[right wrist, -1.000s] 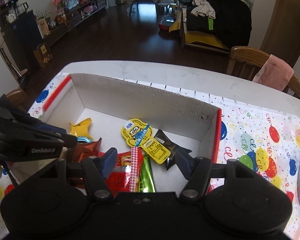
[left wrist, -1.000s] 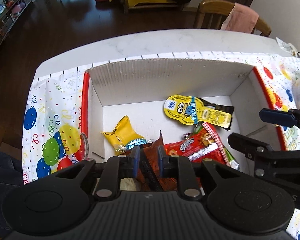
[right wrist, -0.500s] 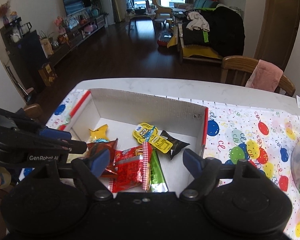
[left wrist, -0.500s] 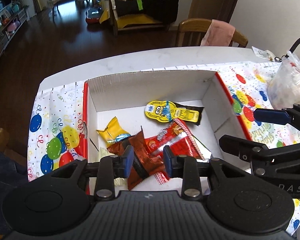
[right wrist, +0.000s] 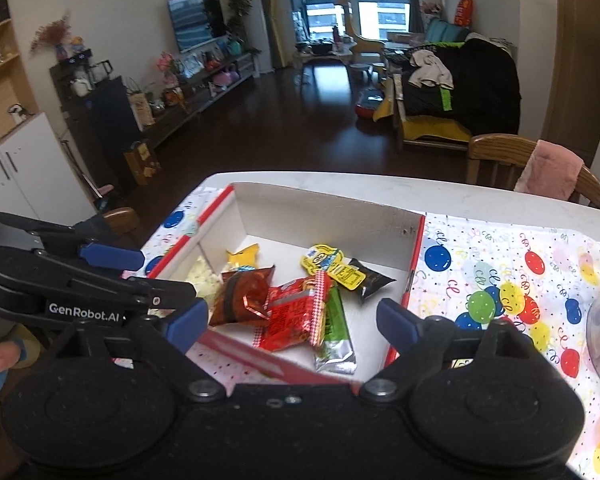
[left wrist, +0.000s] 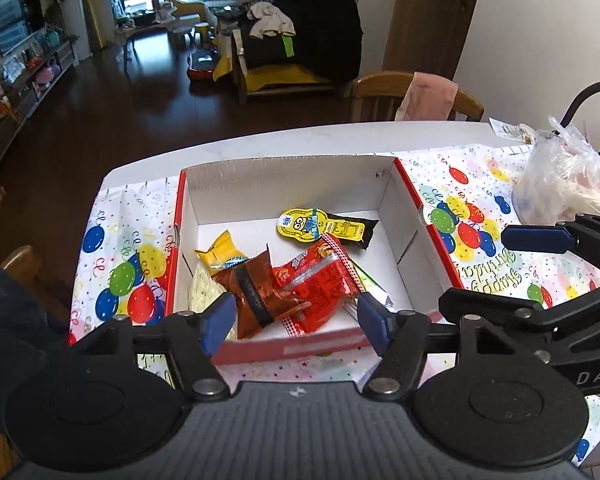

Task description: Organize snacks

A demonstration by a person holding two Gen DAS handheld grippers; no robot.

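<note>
Between two pairs of spread blue fingers, a box of loose snacks.

Nearest, the left gripper has just been opening; its fingers stand apart and clamp nothing, with the near red rim of the cardboard box just beyond their tips. The right gripper has likewise been opening and is wide and empty. Past the left fingertips lies a brown-red foil packet overlapping a red snack packet, and a green wrapper pokes out under the red one toward the right finger. Beyond the left finger sits a yellow wrapper. Farther still, a yellow cartoon-face packet rests on a dark packet near the box's far wall. Off beyond the right finger, a clear plastic bag sits on the balloon-print tablecloth.
</note>
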